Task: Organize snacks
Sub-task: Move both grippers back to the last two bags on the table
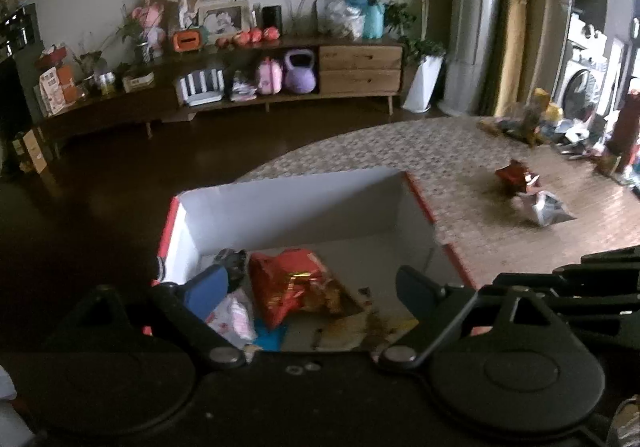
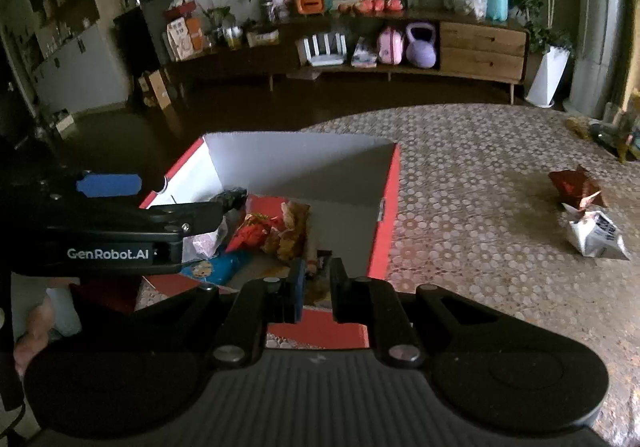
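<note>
A red box with white inner walls [image 1: 288, 203] [image 2: 390, 207] stands on the patterned table. Inside lie a red snack bag [image 1: 292, 287] [image 2: 256, 231], a pink-white packet [image 1: 236, 317], a blue packet [image 2: 218, 267] and a dark packet [image 2: 232, 199]. My left gripper [image 1: 308, 287] is open and empty, wide over the box. It also shows in the right wrist view [image 2: 120, 207] at the box's left side. My right gripper [image 2: 318, 283] hangs over the box's near edge, jaws nearly closed with a narrow gap, nothing between them. On the table to the right lie a dark red snack bag [image 1: 516, 177] [image 2: 572, 187] and a silver-white bag [image 1: 548, 209] [image 2: 596, 235].
More packets and clutter [image 1: 532, 119] sit at the table's far right end. A long wooden sideboard [image 2: 480, 47] with toys, a purple kettlebell [image 1: 300, 73] and ornaments stands across the dark floor. A white planter [image 2: 548, 75] stands by the curtain.
</note>
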